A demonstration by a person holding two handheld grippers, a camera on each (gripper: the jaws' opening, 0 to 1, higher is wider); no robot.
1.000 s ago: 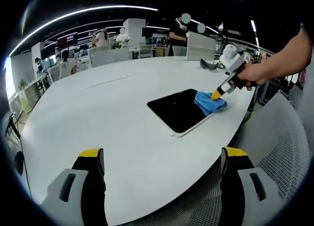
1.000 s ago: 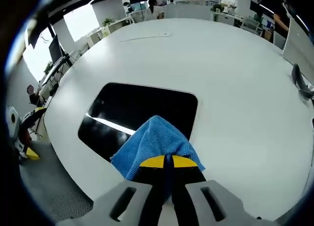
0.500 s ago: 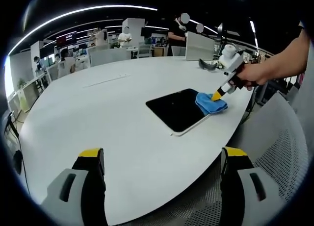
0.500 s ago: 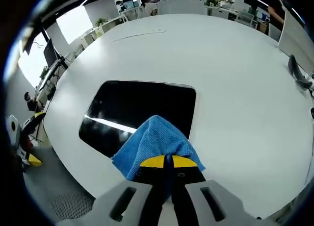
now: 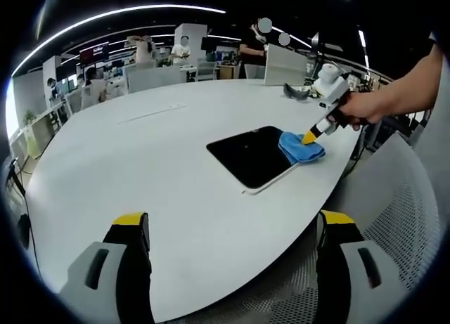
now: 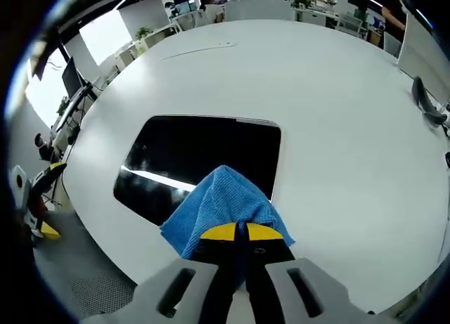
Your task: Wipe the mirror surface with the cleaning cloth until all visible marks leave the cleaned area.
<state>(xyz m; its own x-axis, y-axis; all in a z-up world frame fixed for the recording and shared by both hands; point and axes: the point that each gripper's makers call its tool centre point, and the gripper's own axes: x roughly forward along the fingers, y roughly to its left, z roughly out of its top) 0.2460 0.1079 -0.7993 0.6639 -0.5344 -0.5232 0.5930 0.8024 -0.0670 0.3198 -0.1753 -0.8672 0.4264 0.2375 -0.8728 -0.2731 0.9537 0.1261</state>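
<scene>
The right gripper (image 6: 236,234) has its fingers closed on the blue microfibre cloth (image 6: 219,204), pressed on the dark rectangular mirror (image 6: 200,162) on the white counter (image 6: 337,127). The left gripper (image 5: 232,229) hovers with fingers wide apart.

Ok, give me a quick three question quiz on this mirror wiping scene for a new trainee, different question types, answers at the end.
1. True or false: the right gripper is shut on the blue cloth.
2. Multiple choice: where does the cloth lie? A) on the bare white table, well away from the mirror; B) on one end of the dark mirror, lapping over its edge; C) on the floor.
3. Fill in: the left gripper has its jaws ____ and holds nothing.

Key: 1 true. 2 B. 3 open.
</scene>
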